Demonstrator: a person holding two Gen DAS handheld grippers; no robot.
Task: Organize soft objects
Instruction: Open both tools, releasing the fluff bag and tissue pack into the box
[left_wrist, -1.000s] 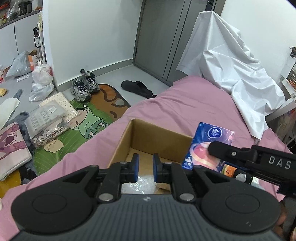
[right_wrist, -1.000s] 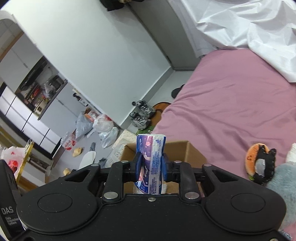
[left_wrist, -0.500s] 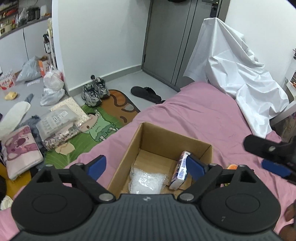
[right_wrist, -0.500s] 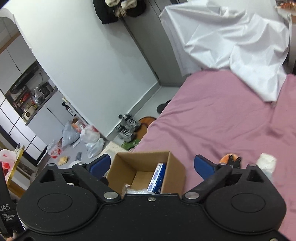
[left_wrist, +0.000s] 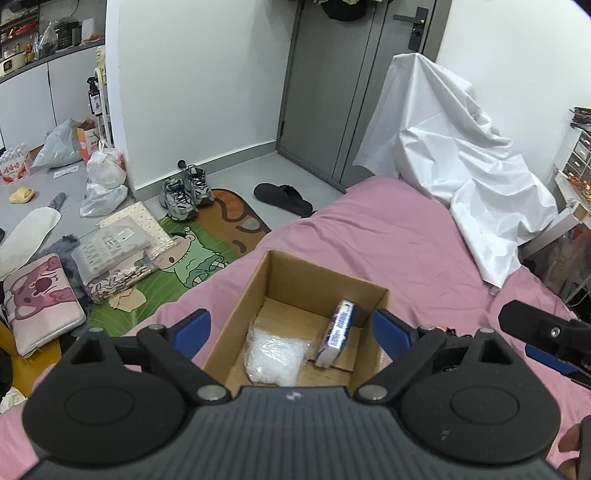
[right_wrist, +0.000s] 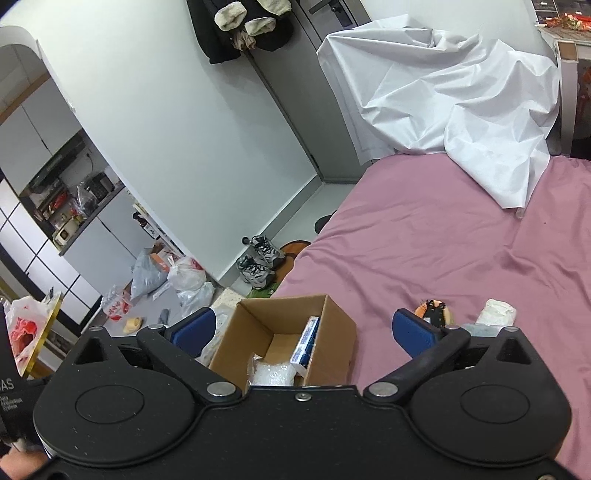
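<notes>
An open cardboard box (left_wrist: 255, 291) sits on the pink bed (left_wrist: 369, 236). Inside lie a clear bubble-wrap bag (left_wrist: 275, 354) and a blue tissue pack (left_wrist: 341, 332) leaning on the right wall. My left gripper (left_wrist: 291, 332) is open and empty above the box's near side. My right gripper (right_wrist: 303, 328) is open and empty, above the same box (right_wrist: 332, 328), with the tissue pack (right_wrist: 306, 341) and bag (right_wrist: 273, 374) below it. An orange and black plush (right_wrist: 434, 310) and a white soft item (right_wrist: 496, 312) lie on the bed to the right.
A white sheet (left_wrist: 461, 158) drapes over furniture at the bed's far end. The floor on the left holds shoes (left_wrist: 184, 190), a slipper (left_wrist: 282, 195), a green cartoon mat (left_wrist: 184, 258), packages and plastic bags. The right gripper shows in the left wrist view (left_wrist: 546, 336).
My right gripper opened and let the tissue pack drop into the box, then pulled back and up. My left gripper opened too and rose away from the box.
</notes>
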